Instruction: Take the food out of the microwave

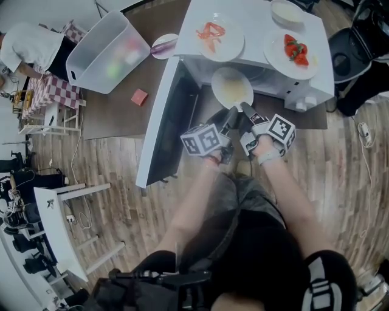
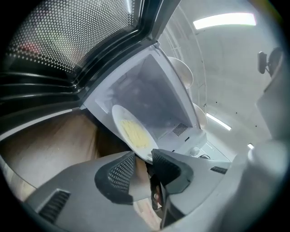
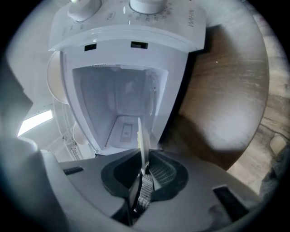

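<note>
A white plate of yellow food (image 1: 231,87) sits level at the mouth of the white microwave (image 1: 255,24), half out of the cavity. Both grippers hold its near rim side by side. My left gripper (image 1: 233,111) is shut on the rim; in the left gripper view the plate (image 2: 131,131) rises tilted from between the jaws of that gripper (image 2: 146,165). My right gripper (image 1: 244,108) is shut on the rim as well. The right gripper view shows the plate (image 3: 142,140) edge-on between the pads of that gripper (image 3: 144,174), with the empty cavity (image 3: 122,104) behind.
The microwave door (image 1: 167,127) stands wide open to the left. On top of the microwave are a plate of red strips (image 1: 213,33), a plate of strawberries (image 1: 295,51) and a bowl (image 1: 287,12). A clear bin (image 1: 106,51) and a red block (image 1: 140,97) lie on the brown table.
</note>
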Demonstrator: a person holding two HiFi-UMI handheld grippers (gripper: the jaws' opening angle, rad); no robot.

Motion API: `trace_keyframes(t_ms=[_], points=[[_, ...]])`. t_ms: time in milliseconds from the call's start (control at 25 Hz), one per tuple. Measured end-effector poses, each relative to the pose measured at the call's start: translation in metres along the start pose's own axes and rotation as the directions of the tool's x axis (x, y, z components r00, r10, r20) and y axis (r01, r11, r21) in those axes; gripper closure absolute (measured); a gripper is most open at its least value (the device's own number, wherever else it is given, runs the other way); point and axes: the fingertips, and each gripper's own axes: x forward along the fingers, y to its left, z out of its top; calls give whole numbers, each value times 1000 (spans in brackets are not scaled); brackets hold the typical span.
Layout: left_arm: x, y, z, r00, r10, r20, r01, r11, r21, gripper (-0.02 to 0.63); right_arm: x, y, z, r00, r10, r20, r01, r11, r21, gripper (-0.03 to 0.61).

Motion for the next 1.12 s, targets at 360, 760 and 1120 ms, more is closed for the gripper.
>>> trace_keyframes(t_ms=[360,760,1120], points=[[-17,-9,-16,998,-25,-50,26,999,19,486,-23,0,-17,999,-1,37,0,1000,18,534],[-39,-22,-32,997,-63,-52,65,997,38,488,-51,-1,-36,997,3,78,-6,999,39,533],[-57,-26,-29,996,-63,-55,67,996,62,486,-58,9,-50,996,6,93,-10,999,38,533]])
